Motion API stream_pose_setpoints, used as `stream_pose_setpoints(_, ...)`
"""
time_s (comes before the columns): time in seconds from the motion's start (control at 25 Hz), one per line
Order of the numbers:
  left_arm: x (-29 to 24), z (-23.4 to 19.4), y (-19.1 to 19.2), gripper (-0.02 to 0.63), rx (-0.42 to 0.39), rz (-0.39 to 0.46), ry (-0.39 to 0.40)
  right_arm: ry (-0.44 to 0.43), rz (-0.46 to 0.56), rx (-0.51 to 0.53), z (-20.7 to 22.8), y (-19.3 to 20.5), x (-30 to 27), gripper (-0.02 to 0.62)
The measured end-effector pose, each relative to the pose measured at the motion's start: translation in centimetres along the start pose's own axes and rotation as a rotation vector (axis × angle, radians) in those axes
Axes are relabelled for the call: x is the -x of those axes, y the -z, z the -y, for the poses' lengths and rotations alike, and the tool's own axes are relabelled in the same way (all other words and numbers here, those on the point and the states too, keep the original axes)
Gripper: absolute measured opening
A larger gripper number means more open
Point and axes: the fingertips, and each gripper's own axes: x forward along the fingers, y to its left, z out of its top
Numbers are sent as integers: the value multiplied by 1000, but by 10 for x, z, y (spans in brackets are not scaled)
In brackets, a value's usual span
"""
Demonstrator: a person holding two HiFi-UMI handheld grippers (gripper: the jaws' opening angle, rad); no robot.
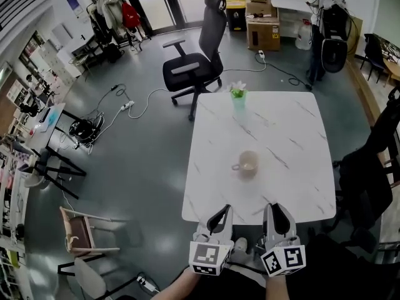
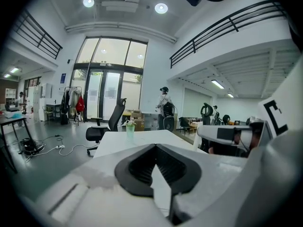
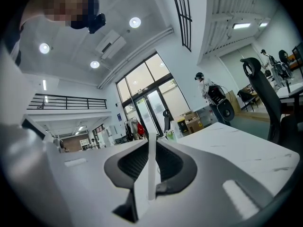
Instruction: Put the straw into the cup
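Observation:
A beige cup (image 1: pixel 248 164) with a handle stands near the middle of the white marble table (image 1: pixel 294 142). Both grippers hover side by side at the table's near edge, well short of the cup. My right gripper (image 1: pixel 275 211) (image 3: pixel 150 148) is shut on a white straw (image 3: pixel 151 174), which stands upright between its pads. My left gripper (image 1: pixel 223 213) (image 2: pixel 154 148) has its jaw tips together and holds nothing. The straw does not show in the head view, and the cup is hidden in both gripper views.
A green vase with a flower (image 1: pixel 238 97) (image 2: pixel 130 126) (image 3: pixel 171 135) stands at the table's far edge. A black office chair (image 1: pixel 197 61) is beyond it. Another dark chair (image 1: pixel 369 167) is at the table's right side. Cables lie on the floor to the left.

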Motion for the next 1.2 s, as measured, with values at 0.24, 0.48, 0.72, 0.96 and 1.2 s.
stream_pose_setpoints(0.24,-26,-8,13,2,37,-35,14,16,-40,17,9,6,-20,48)
stream_pose_setpoints(0.48,-54,-25,16,2,50,-48,38,21,-58,44,11,2,-56,48)
stream_pose_setpoints(0.72,-78,-38,16,2,64,-61,62,37,-66,56,18,0,-92,48)
stream_pose_setpoints(0.96,-101,-47,21,2,74,-78,83,57,-76,63,30,2,-123,48)
stream_pose_setpoints(1.2,-119,-56,27,2,87,-102,92,65,-86,68,40,4,-148,48)
